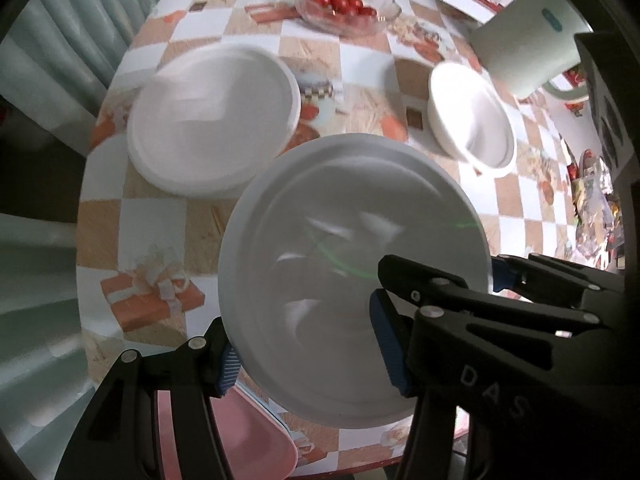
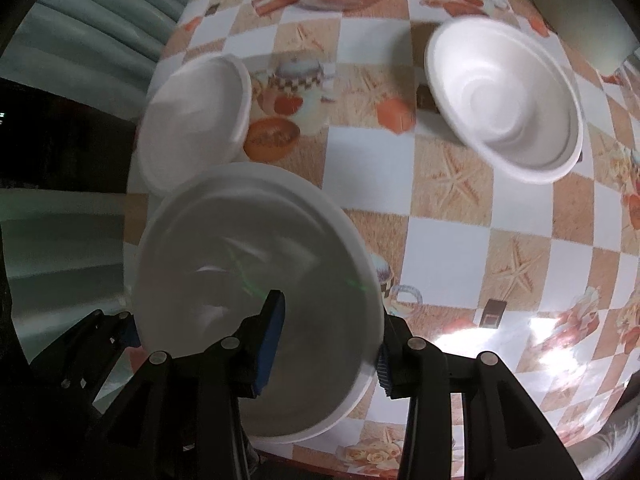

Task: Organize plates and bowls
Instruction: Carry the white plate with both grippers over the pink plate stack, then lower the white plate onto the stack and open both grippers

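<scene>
Both the left gripper [image 1: 312,344] and right gripper [image 2: 328,344] pinch opposite rims of one round white foam plate [image 1: 352,264], apparently airborne; the white plate stack [image 1: 212,116] lies ahead-left.

It was a home dining table: patterned checkered oilcloth [image 2: 440,184], glass bowl of tomatoes [image 1: 346,6] at frame top.

Right claw [image 2: 326,346] grips the near white plate's [image 2: 248,248] rim.
</scene>
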`<state>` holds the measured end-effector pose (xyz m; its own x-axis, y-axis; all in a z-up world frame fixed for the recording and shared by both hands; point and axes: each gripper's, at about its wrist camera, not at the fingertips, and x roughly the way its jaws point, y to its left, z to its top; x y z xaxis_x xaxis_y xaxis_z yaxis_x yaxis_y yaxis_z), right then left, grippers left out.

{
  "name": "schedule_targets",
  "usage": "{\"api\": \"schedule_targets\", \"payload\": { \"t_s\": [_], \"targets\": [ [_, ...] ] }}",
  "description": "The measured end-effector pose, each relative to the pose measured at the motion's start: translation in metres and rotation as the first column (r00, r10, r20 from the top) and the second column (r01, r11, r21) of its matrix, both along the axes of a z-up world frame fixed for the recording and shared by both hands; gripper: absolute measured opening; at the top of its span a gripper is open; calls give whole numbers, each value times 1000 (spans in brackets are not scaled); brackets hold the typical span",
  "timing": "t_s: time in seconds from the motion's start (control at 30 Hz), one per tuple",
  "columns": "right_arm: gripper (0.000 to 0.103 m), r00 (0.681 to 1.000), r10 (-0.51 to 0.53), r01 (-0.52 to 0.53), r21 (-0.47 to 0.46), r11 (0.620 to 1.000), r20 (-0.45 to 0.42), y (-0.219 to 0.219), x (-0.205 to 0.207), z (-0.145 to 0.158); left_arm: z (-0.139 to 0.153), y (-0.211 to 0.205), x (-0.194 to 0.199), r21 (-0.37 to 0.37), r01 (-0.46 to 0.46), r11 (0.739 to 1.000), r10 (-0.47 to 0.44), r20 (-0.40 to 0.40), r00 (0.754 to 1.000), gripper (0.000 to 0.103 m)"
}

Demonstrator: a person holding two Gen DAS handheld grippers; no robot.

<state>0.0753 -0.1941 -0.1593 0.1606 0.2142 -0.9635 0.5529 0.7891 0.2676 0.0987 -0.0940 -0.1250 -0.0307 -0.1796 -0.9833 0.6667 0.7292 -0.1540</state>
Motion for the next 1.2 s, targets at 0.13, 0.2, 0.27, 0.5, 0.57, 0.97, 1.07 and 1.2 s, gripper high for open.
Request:
{"api": "schedule_targets", "payload": {
  "t_s": [0.13,0.2,0.27,0.5,0.57,0.97,1.07,1.2],
  "targets": [
    [43,1000,4,-4,-7,1000,28,-1,12,11,14,-3,11,-12,-20,1000,20,18,1000,61],
    [43,999,-8,8,3,1000,41,-3,17,16,19,-3,19,-8,-31,999,31,31,999,61],
    [43,998,-21,20,14,1000,58,-6,23,21,21,-4,26,-9,-42,999,42,43,998,61],
    [43,997,-1,0,9,1000,82,-4,53,26,14,-8,56,-9,-104,995,105,57,993,61],
    [43,996,7,-7,7,1000,85,-3,61,26,13,-7,64,-7,-120,993,120,60,991,61],
    [43,994,53,-54,10,998,94,3,105,17,-8,3,109,22,-216,976,215,59,975,61],
    [43,993,62,-63,7,998,97,4,114,14,-13,3,119,31,-223,974,221,66,973,61],
    [43,993,70,-70,4,998,90,4,125,9,-21,3,127,38,-231,972,228,63,972,61]
  ]
}}
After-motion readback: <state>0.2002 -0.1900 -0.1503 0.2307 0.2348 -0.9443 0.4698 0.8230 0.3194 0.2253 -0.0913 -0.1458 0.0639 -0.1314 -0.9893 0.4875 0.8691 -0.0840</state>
